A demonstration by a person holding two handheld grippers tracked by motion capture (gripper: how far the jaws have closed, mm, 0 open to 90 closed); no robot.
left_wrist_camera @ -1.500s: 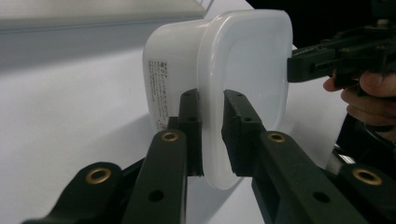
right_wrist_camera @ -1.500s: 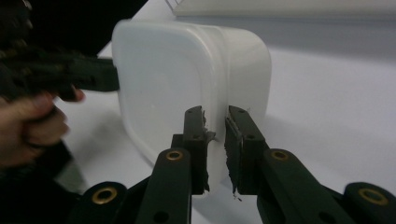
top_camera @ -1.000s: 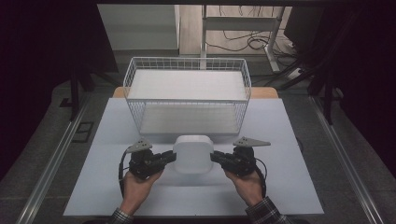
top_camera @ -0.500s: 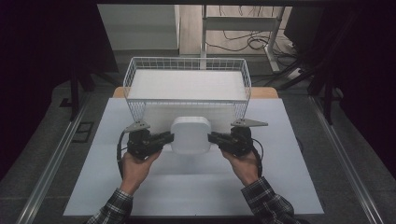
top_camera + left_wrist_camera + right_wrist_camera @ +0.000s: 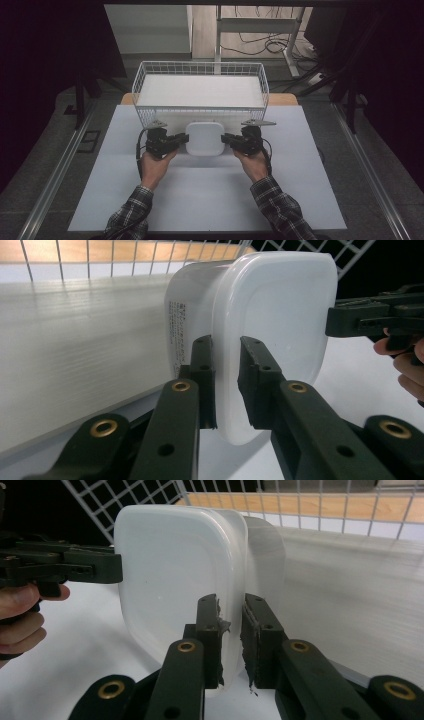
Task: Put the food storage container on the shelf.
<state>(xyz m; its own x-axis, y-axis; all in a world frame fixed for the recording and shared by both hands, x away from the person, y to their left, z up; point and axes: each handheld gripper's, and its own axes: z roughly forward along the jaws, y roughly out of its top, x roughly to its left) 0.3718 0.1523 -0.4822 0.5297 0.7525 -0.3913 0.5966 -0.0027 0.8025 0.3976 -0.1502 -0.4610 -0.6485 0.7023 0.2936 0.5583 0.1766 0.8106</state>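
Both tools moved forward with the tub since a second ago: it was mid-desk, now it sits right at the basket's near wall.

Left tool [image 5: 179, 141] is clamped on the left rim of the white rounded-square plastic tub [image 5: 204, 138], jaws nearly closed with only the rim between them, as the left gripper view shows [image 5: 226, 385]. Right tool [image 5: 229, 139] pinches the opposite rim the same way [image 5: 231, 637]; its jaw pads look worn and frayed. Tub [image 5: 260, 335] appears upside down, flat base up, held between the two tools; can't tell if it's clear of the desk. From the right gripper view the tub [image 5: 180, 575] is just beside the white wire basket [image 5: 320, 500], contact unclear.

Surface: white desk sheet [image 5: 210, 200], bare near the person, with a strip of wood desk edge [image 5: 285, 99] beyond the basket. White wire basket [image 5: 200, 92] holds a white flat liner.

Room: dark curtains both sides, grey floor, metal rails [image 5: 57, 170] flanking the desk, cables [image 5: 265, 42] on the floor behind.

Open space to the left, right and near side of the tub; basket wall blocks forward.
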